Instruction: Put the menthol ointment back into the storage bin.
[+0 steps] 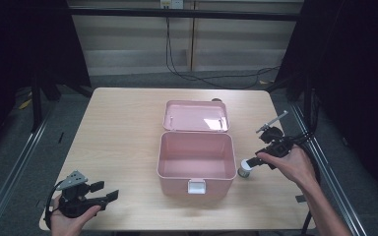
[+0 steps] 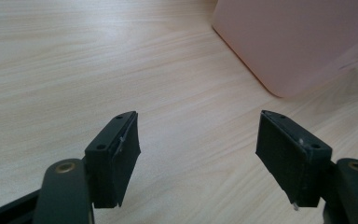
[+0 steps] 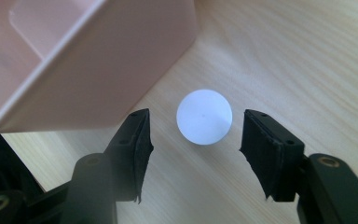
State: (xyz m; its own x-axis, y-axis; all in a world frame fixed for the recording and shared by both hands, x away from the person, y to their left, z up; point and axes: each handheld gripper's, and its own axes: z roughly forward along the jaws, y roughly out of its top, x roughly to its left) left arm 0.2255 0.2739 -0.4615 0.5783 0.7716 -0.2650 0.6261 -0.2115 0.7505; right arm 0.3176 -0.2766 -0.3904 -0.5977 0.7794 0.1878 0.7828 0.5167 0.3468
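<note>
A pink box [image 1: 196, 162] stands open in the middle of the table, its lid [image 1: 195, 116] folded back behind it. Just right of the box stands a small round container with a white cap [image 1: 245, 167]. My right gripper [image 1: 254, 161] hangs over it, open. In the right gripper view the white cap [image 3: 204, 116] lies between and beyond the two jaws, apart from both, with the box wall [image 3: 98, 70] at upper left. My left gripper [image 1: 107, 191] rests open at the table's front left; its view shows bare wood between the jaws and a box corner [image 2: 298, 42].
The wooden table [image 1: 123, 123] has free room on its left half. A black cable [image 1: 216, 78] lies on the floor behind the table. Metal rails [image 1: 15, 162] run along both sides.
</note>
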